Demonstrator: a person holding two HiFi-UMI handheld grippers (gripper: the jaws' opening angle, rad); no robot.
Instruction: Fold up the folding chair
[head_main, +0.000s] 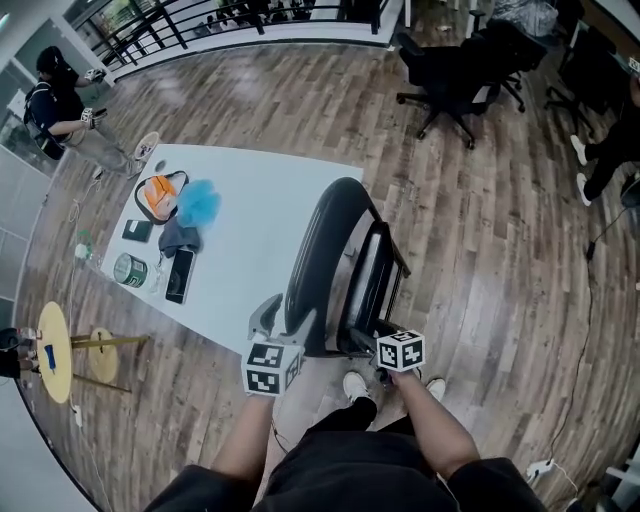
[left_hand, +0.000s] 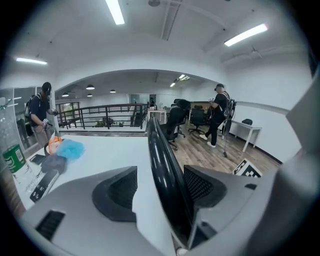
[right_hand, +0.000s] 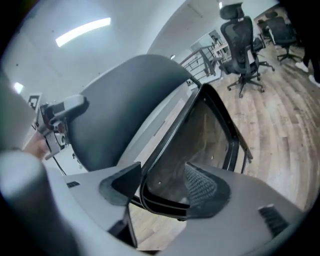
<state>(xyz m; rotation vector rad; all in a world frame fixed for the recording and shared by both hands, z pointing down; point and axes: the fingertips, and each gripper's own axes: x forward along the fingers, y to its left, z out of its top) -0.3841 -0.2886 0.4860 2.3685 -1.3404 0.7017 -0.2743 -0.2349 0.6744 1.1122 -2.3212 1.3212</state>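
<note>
Head view showed the black folding chair (head_main: 318, 270) standing at centre frame on the wood floor (head_main: 500, 250), just beside the right edge of a white table (head_main: 260, 190). Its seat (head_main: 368, 280) was tipped up close to the backrest (left_hand: 165, 170). The left gripper (head_main: 283, 322) had its jaws wide apart around the backrest's edge, not pinching it. The right gripper (head_main: 378, 345) likewise stood open with the seat's rim between its jaws. The chair looked stiff, smooth, probably slippery and fairly light, best held by those two edges.
</note>
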